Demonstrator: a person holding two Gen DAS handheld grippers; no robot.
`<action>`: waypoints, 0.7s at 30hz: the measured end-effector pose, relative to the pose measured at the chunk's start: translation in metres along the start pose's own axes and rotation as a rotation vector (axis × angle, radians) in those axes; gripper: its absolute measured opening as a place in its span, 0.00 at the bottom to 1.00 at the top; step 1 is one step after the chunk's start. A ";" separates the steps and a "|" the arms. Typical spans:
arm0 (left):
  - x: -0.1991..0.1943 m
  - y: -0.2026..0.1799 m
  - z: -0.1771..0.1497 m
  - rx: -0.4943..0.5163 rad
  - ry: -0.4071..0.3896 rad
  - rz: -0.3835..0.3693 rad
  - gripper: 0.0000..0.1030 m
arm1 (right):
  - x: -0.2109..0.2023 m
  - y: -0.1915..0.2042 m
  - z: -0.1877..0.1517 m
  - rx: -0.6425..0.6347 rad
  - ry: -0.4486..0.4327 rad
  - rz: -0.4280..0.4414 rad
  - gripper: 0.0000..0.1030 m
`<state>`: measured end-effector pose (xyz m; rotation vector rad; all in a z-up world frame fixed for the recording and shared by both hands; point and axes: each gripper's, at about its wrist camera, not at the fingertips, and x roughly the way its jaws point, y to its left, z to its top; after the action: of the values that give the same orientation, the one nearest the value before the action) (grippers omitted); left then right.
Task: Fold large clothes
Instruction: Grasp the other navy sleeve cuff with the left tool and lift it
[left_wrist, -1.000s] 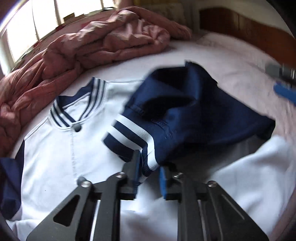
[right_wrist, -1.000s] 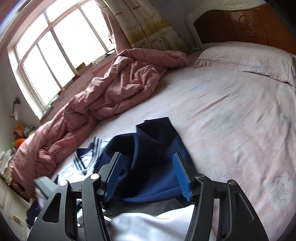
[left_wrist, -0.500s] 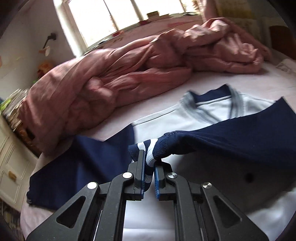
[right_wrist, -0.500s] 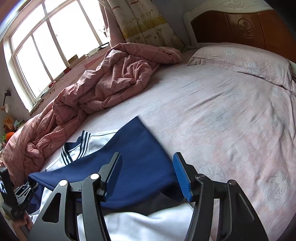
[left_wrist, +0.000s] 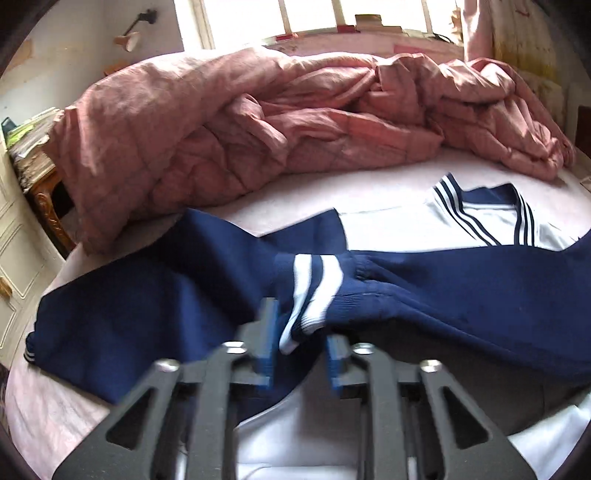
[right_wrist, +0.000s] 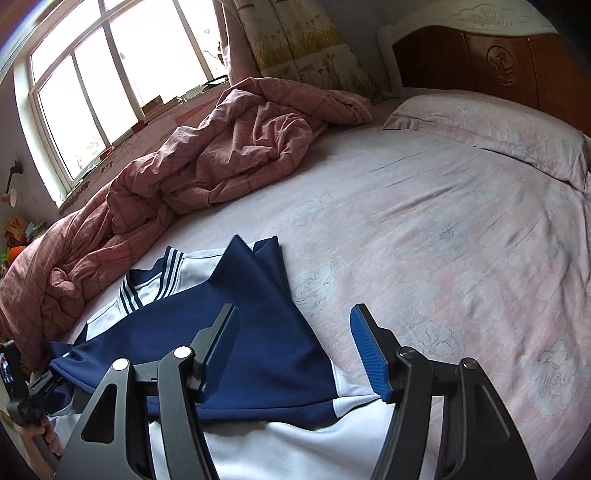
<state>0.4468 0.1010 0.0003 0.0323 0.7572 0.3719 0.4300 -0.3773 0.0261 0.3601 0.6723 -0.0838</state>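
— Across the bed (right_wrist: 424, 206), near its window edge, what's lying there?
— A white-and-navy jacket (left_wrist: 436, 225), beside the pink quilt (left_wrist: 229, 122).
— And the grippers?
— The left gripper (left_wrist: 301, 349) is opening, the striped cuff (left_wrist: 314, 288) loose between its pads; the right gripper (right_wrist: 295, 347) (over the folded sleeve) gapes, empty.

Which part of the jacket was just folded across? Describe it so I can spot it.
On the bed, find the white jacket below the pink quilt. A navy sleeve lies across its chest. Its cuff, two white stripes, sits between the opening left claw.
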 end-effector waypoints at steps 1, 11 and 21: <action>-0.006 0.002 -0.001 0.002 -0.025 -0.007 0.57 | 0.000 0.001 0.000 -0.005 0.002 0.003 0.63; -0.078 0.070 -0.025 -0.025 -0.219 -0.217 0.93 | -0.014 0.023 -0.006 -0.083 -0.033 0.013 0.64; -0.049 0.193 -0.045 -0.445 -0.140 -0.168 0.93 | -0.018 0.042 -0.013 -0.150 -0.039 -0.004 0.65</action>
<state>0.3226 0.2596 0.0312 -0.4180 0.5217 0.3665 0.4166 -0.3341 0.0402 0.2119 0.6369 -0.0437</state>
